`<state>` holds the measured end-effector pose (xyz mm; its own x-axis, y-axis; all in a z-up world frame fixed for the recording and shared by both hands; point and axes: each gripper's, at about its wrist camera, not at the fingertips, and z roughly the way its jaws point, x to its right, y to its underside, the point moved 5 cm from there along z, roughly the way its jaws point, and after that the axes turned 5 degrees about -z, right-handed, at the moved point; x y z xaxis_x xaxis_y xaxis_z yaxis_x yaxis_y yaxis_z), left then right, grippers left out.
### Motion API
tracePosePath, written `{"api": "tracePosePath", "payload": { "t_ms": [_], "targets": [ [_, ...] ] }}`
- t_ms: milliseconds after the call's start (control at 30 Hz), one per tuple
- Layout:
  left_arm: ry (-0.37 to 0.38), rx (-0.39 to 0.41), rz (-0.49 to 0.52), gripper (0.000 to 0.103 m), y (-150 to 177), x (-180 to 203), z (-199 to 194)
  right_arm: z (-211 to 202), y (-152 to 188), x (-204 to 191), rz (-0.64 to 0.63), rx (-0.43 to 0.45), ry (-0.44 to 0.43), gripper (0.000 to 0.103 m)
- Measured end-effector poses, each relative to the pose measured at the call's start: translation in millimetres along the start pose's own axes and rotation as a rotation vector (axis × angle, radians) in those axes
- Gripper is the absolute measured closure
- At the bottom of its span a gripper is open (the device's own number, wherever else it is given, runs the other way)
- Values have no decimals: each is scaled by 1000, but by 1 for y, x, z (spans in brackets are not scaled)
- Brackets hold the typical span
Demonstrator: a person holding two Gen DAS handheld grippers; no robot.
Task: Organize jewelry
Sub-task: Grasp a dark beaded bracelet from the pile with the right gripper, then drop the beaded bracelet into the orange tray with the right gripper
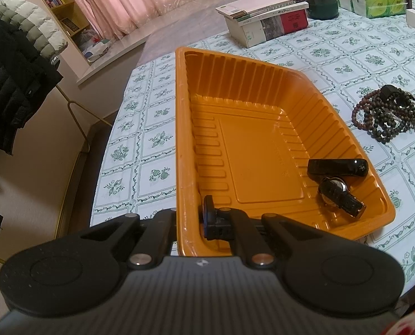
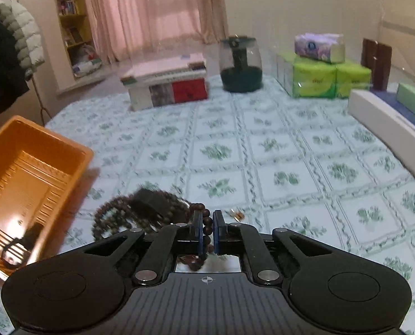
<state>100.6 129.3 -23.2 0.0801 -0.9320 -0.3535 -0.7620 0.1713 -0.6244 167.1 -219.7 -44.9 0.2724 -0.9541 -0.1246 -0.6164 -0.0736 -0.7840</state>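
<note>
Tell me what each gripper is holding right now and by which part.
The left gripper clamps the orange tray by its near-left rim. The right gripper pinches a strand of the brown bead bracelet between its fingers.

Pink curtains [image 2: 154, 14] hang across the far window, glowing with daylight, beside a yellow bookshelf [image 2: 71, 19] against a cream wall [image 2: 291, 2]. Puffer jackets [image 1: 14, 64] hang on a brass clothes rack [image 1: 78, 117] at the left. A floral green-and-white tablecloth [image 2: 291, 153] covers the bench.
</note>
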Motion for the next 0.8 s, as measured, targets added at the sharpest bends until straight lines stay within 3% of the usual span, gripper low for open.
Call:
{"api": "tracePosePath", "payload": {
  "t_ms": [267,567,800],
  "targets": [
    [4,1,-5,100,1,0,0,-7,-28,-45,-20,45,-121,96],
    [9,5,-10,100,2,-2,0,13,-47,-143,-103,36,-343,96],
    [13,7,-11,100,1,-2,0,44,-45,-192,-167,7,-404,96]
  ]
}}
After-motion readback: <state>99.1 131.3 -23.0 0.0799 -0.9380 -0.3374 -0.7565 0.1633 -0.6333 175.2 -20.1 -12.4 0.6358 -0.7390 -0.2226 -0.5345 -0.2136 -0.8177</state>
